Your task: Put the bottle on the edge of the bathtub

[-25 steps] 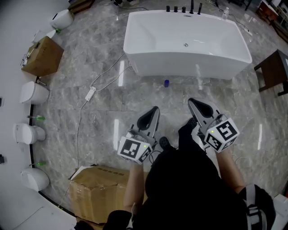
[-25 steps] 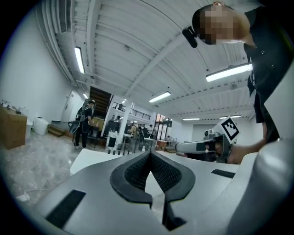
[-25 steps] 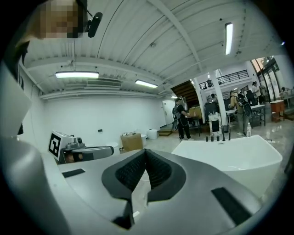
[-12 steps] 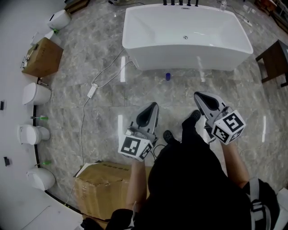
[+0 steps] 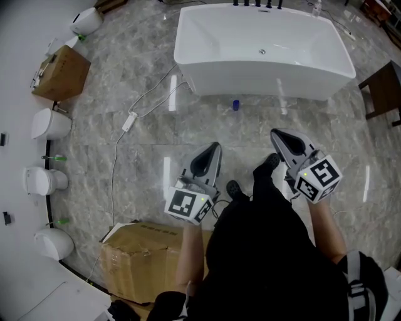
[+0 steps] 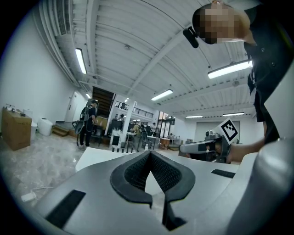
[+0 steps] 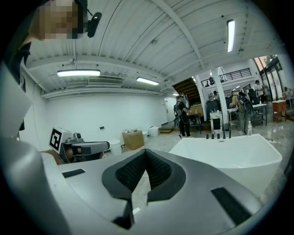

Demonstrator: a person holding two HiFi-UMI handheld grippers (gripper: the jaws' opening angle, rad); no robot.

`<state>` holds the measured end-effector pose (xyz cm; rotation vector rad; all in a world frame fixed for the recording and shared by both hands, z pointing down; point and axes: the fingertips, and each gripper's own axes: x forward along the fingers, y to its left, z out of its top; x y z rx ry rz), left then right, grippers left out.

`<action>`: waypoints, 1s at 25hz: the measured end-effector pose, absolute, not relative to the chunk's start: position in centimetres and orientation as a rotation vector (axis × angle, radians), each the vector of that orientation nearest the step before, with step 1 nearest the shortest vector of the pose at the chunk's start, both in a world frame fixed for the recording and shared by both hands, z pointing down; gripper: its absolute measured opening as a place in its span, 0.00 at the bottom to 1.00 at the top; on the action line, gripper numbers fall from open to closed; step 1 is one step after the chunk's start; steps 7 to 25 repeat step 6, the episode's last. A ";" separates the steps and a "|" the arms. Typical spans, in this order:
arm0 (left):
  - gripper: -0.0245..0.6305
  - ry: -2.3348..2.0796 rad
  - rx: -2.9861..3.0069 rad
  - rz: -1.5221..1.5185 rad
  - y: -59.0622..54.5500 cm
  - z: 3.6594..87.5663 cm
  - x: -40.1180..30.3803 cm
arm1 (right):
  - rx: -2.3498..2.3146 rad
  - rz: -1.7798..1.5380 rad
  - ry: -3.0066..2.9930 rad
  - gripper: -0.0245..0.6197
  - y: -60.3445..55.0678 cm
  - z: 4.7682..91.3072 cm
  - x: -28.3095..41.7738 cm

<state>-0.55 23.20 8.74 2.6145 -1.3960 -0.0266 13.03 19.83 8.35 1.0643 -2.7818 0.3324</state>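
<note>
A white bathtub (image 5: 263,53) stands on the marble floor ahead of me. On the floor just in front of its near wall sits a small blue bottle (image 5: 235,105). A clear bottle (image 5: 317,7) stands at the tub's far right corner, beside the black taps (image 5: 257,3). My left gripper (image 5: 215,148) and right gripper (image 5: 276,134) hover side by side, well short of the tub, both shut and empty. The left gripper view has its jaws (image 6: 149,153) closed tip to tip, with the tub (image 6: 98,158) beyond. The right gripper view shows the same (image 7: 145,151), with the tub (image 7: 229,153) at right.
A large cardboard box (image 5: 141,257) lies on the floor behind my left arm, and another box (image 5: 59,72) at far left. Toilets (image 5: 49,125) line the left wall. A white cable with a power strip (image 5: 130,121) runs across the floor. A dark wooden table (image 5: 383,94) stands right of the tub.
The tub and blue bottle have slid slightly up in the head view. Both grippers stay shut and in much the same pose.
</note>
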 end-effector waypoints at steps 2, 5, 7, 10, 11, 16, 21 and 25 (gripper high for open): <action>0.05 -1.403 2.609 -0.028 23.3 8.9 -0.8 | 1.065 0.333 -2.782 0.06 19.9 8.5 13.0; 0.05 -1.409 2.602 -0.027 23.4 9.1 -1.1 | 1.059 0.328 -2.780 0.06 20.1 8.5 12.8; 0.05 -1.411 2.600 -0.027 23.4 9.1 -1.2 | 1.058 0.327 -2.779 0.06 20.1 8.5 12.7; 0.05 -1.411 2.600 -0.027 23.4 9.1 -1.2 | 1.058 0.327 -2.779 0.06 20.1 8.5 12.7; 0.05 -1.411 2.600 -0.027 23.4 9.1 -1.2 | 1.058 0.327 -2.779 0.06 20.1 8.5 12.7; 0.05 -1.411 2.600 -0.027 23.4 9.1 -1.2 | 1.058 0.327 -2.779 0.06 20.1 8.5 12.7; 0.05 -1.411 2.600 -0.027 23.4 9.1 -1.2 | 1.058 0.327 -2.779 0.06 20.1 8.5 12.7; 0.05 -1.411 2.600 -0.027 23.4 9.1 -1.2 | 1.058 0.327 -2.779 0.06 20.1 8.5 12.7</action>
